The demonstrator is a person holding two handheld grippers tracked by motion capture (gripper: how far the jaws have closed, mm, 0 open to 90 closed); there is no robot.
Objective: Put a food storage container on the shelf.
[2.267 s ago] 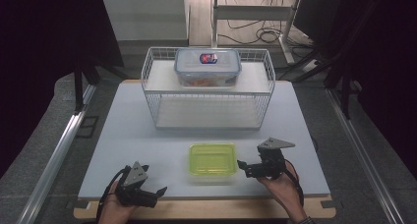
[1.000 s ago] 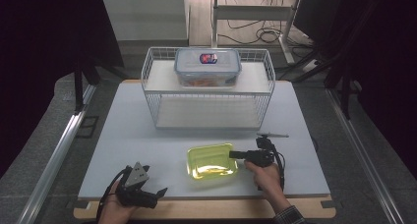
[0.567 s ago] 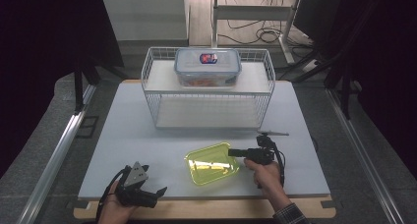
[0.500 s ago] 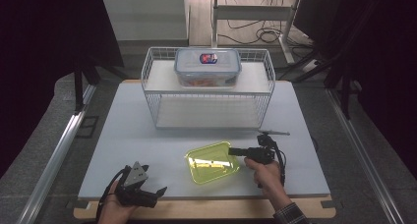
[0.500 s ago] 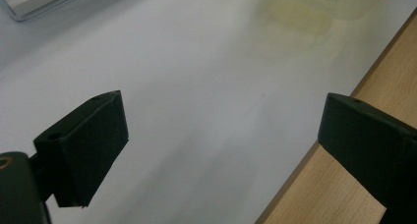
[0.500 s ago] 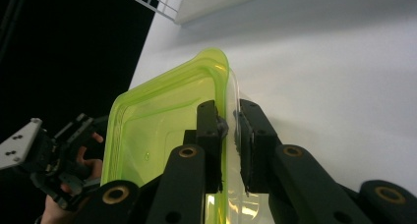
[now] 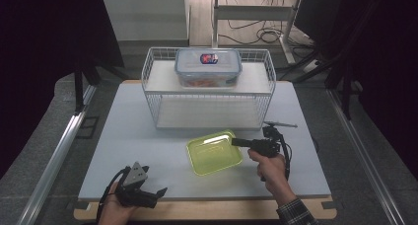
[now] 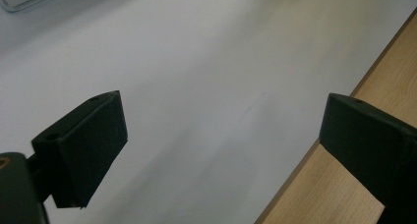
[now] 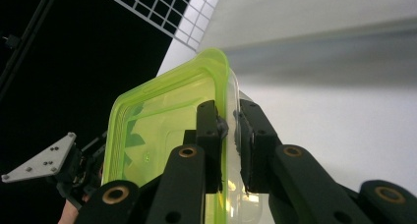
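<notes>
A shallow clear box with a yellow-green lid (image 7: 214, 152) hangs tilted just above the white table top, in front of the wire rack. My right gripper (image 7: 235, 142) is shut on its right rim. In the right gripper view the two jaws pinch that rim (image 9: 228, 130), one on the green lid (image 9: 162, 116), the other on the clear underside. My left gripper (image 7: 156, 193) rests near the table's front left edge. Its jaws stand wide open (image 8: 221, 135) with nothing between them.
A white wire rack (image 7: 207, 94) stands at the back middle, with a clear lidded box (image 7: 208, 67) of food on its top shelf. A bare wooden strip (image 8: 388, 91) borders the white mat (image 7: 138, 131) at the front. Dark floor and cables lie beyond.
My right gripper came in from the right, shut on the green-lidded box's rim and raised it, so the box now tilts off the table. The left gripper has stayed put.
</notes>
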